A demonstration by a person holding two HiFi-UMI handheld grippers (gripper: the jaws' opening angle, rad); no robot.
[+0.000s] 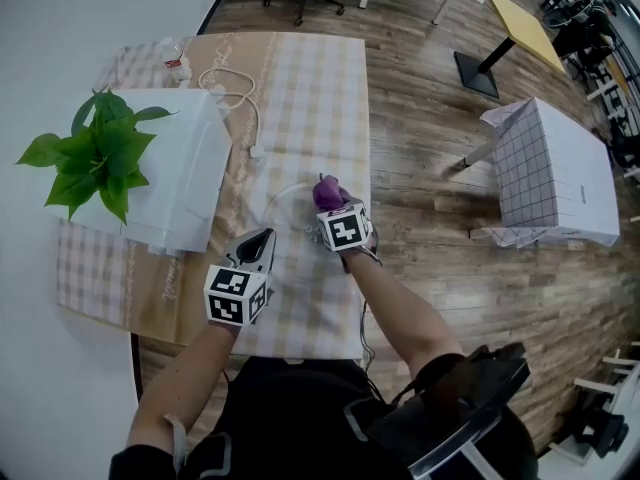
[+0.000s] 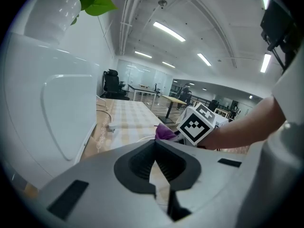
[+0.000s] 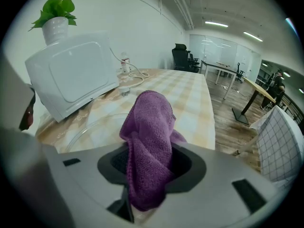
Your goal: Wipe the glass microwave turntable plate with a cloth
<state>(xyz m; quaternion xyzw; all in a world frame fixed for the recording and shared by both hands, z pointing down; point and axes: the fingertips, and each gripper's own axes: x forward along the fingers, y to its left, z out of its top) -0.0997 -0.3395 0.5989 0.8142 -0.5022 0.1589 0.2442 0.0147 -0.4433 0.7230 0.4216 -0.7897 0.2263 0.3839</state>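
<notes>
The glass turntable plate (image 1: 283,204) lay flat on the table (image 1: 310,88), between the two tools and just in front of the microwave (image 1: 170,168). The right tool (image 1: 331,211) was clamped on the purple cloth (image 3: 148,137), whose bunched fold stuck out past the jaws over the plate's right edge. From there the glass spread leftward. The left tool (image 1: 263,242) had its jaws pressed together at the near-left rim. Whether it nipped the rim was unclear. The right tool looked better placed to wipe.
</notes>
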